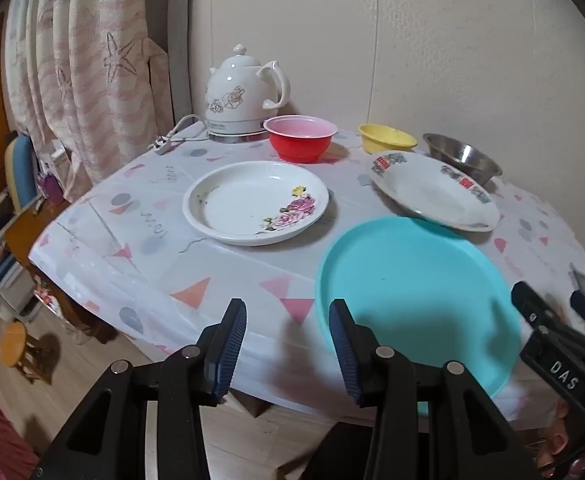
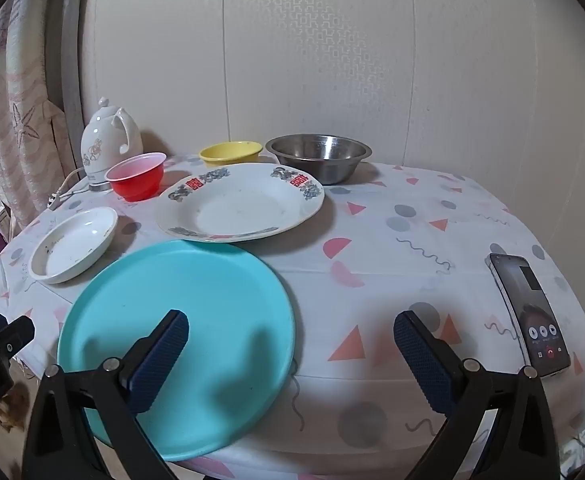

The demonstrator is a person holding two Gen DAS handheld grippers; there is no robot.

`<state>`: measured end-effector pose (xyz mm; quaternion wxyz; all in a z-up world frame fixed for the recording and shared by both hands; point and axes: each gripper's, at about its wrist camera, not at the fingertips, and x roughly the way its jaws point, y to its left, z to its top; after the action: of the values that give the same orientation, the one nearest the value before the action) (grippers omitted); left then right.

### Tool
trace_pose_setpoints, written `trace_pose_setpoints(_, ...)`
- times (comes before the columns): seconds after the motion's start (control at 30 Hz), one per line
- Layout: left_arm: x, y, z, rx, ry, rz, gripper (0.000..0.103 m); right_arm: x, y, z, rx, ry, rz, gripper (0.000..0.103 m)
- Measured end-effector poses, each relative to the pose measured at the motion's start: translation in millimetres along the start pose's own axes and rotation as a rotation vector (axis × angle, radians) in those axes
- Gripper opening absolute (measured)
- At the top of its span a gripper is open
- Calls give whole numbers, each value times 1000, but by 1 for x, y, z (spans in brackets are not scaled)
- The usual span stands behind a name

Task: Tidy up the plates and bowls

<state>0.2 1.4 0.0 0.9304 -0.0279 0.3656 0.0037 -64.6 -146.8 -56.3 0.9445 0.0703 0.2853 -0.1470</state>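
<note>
Nearest the lens: left hand-held gripper (image 1: 287, 346), blue ribbed pads parted, nothing between them, poised over the near edge of the worktop (image 1: 140, 264) beside the rim of the round turquoise plastic plate (image 1: 412, 292). Right hand-held gripper (image 2: 290, 354) likewise spread wide and empty, its left pad over the turquoise plate, its right pad over bare patterned cloth.

Nothing stacked or grouped yet, judging by the layout. Every dish separate on the cloth:
- turquoise plate at the front edge, slightly overhanging it;
- shallow white ceramic plate with a pink rose print (image 1: 256, 202) behind it, toward the left, apart from the others;
- wide white plate with red-and-grey rim motifs (image 2: 239, 202) behind the turquoise one, its near rim just beside or barely over the turquoise rim, hard to tell which;
- red plastic bowl (image 1: 300, 138), small yellow bowl (image 1: 387, 138) and steel bowl (image 2: 319, 156) in a loose row at the back, none nested.

Off-task: white ceramic kettle (image 1: 246, 94) at the back left, phone (image 2: 530, 316) lying at the right.

Still to do, by this reading: all of it, plates into one pile and bowls into another.
</note>
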Motion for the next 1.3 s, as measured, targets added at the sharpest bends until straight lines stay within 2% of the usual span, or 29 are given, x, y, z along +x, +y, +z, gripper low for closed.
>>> trace_pose_setpoints(0.07,1,1,0,-13,8,-25,44,0,-1,0,5,0,-4,103)
trace_pose_setpoints(0.3,0,-5,1,13,3,10,44,1,1,1,1,3,5,103)
trace_pose_setpoints(1.07,3,-10,5,10,23,-60,44,7,2,4,1,8,15,103)
trace_pose_setpoints(1.3,5,-11,4,22,27,-43,44,8,1,4,5,16,17,103)
